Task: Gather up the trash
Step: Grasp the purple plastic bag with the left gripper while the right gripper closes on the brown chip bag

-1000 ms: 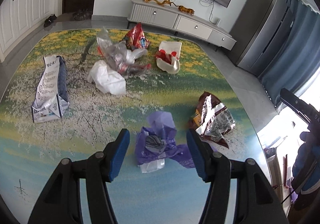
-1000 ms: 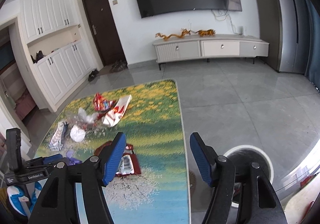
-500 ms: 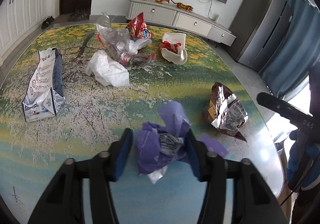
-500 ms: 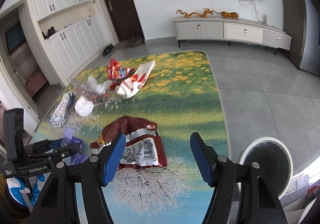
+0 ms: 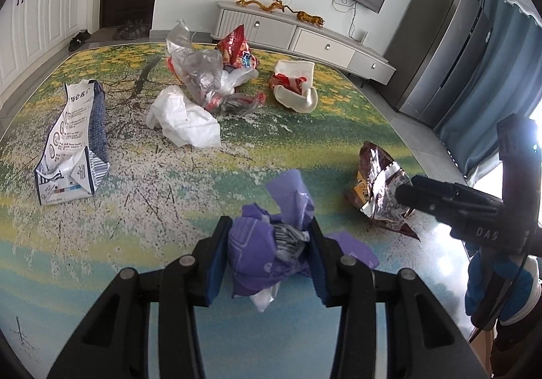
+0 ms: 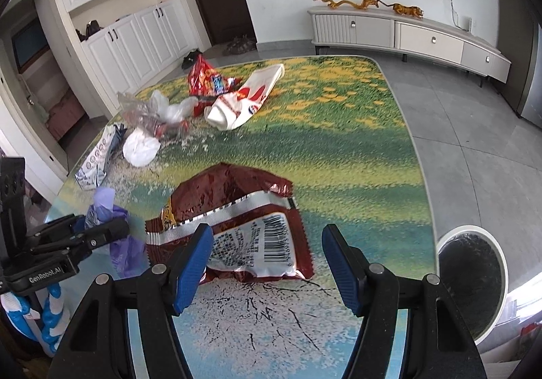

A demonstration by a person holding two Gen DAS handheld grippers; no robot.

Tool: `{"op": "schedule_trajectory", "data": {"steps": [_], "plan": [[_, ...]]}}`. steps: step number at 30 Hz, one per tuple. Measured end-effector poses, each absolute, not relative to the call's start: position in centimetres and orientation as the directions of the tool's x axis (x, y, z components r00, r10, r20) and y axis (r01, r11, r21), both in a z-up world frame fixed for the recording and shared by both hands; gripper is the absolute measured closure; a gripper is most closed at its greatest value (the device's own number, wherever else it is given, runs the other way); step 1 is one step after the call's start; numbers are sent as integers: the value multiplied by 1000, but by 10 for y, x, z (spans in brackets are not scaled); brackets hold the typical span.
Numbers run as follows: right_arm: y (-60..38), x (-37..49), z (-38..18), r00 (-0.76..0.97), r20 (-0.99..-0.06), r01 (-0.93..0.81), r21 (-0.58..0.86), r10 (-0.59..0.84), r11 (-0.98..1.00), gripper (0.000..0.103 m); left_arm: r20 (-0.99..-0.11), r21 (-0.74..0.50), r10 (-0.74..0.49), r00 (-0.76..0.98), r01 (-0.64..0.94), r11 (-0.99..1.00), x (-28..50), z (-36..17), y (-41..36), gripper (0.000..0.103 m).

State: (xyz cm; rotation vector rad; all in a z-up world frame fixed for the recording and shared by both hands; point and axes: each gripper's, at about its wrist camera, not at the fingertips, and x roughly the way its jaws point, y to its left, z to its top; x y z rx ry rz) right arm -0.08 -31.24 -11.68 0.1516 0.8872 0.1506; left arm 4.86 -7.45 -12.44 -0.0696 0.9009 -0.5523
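Jaws of the left gripper [image 5: 267, 257] have just closed, pinching crinkled purple wrapper [image 5: 267, 253]; right gripper [image 6: 267, 263] spread.

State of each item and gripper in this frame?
left gripper: jaws just closing, clamped on purple wrapper
right gripper: open over brown snack bag
brown snack bag: torn open, flat on table
white carton: crushed, lying down
bin: open, on floor

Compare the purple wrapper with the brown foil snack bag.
The purple wrapper is crumpled into a wad; the brown foil snack bag lies flat and torn open. The wrapper is squeezed in the left gripper; the bag lies free beneath the open right gripper. Both are trash.
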Motion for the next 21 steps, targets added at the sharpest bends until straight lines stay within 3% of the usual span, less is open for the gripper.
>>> {"op": "schedule_trajectory", "data": {"steps": [2,6,9,12,21], "plan": [[-310,0,-119,619,-763,-74,181,187,981,41,-722,-290,-486,493,422,859,49,-124,-73,63],[-306,1,-124,615,-770,-88,144,168,986,65,-719,-296,-489,495,418,859,48,-124,-71,63],[-304,1,-124,619,-769,-102,124,161,987,70,-718,-297,-489,495,418,859,48,-124,-71,63],[-302,0,-125,621,-769,-107,113,155,988,84,-718,-298,-489,495,417,859,48,-124,-71,64],[-299,-10,-116,637,-754,-104,122,160,987,90,-712,-304,-486,506,402,864,43,-123,-67,70]]}}
